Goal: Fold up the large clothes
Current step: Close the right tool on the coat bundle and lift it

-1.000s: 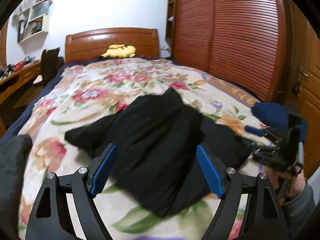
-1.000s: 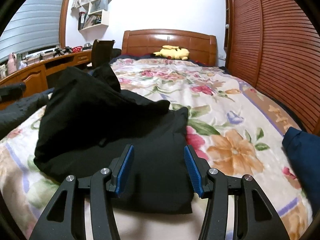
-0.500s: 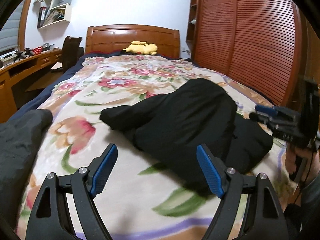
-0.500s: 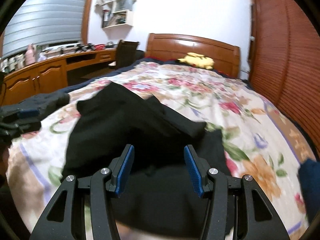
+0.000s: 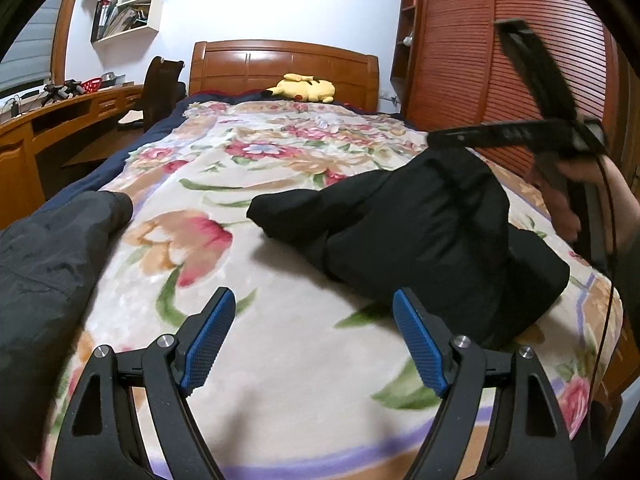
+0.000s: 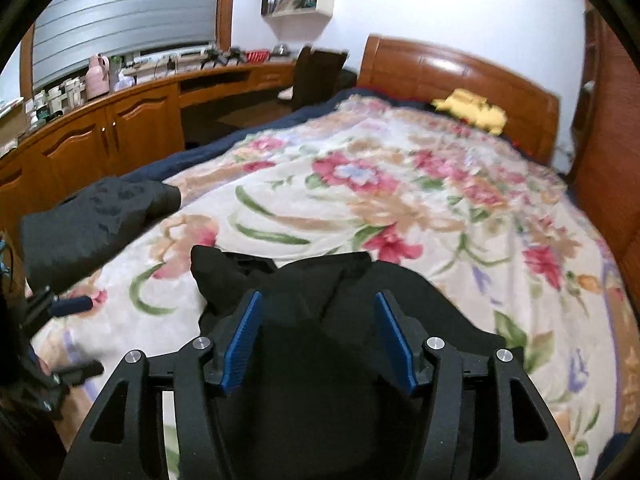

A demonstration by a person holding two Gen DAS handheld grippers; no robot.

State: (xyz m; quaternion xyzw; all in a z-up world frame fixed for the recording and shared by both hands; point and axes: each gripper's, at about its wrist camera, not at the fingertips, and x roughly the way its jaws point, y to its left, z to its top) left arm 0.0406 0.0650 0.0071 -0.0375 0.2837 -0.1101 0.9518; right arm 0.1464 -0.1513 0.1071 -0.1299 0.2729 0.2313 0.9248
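Observation:
A black garment (image 5: 420, 236) lies in a bunched heap on the floral blanket (image 5: 240, 184) near the bed's foot, right of centre in the left wrist view. My left gripper (image 5: 312, 332) is open and empty, over bare blanket to the heap's left. My right gripper (image 6: 316, 336) is open and empty, held above the same black garment (image 6: 328, 380). In the left wrist view the right gripper's body (image 5: 520, 132) hovers over the heap's top.
A dark grey garment (image 5: 44, 264) lies at the bed's left edge, also in the right wrist view (image 6: 92, 220). A yellow plush (image 5: 304, 88) sits by the wooden headboard (image 5: 284, 64). A desk and cabinets (image 6: 120, 128) run along the left, a slatted wardrobe (image 5: 500, 72) along the right.
Both grippers swung to the left. The black heap slid from the centre to the right of the left wrist view. The right gripper rose above the heap. Both stayed open.

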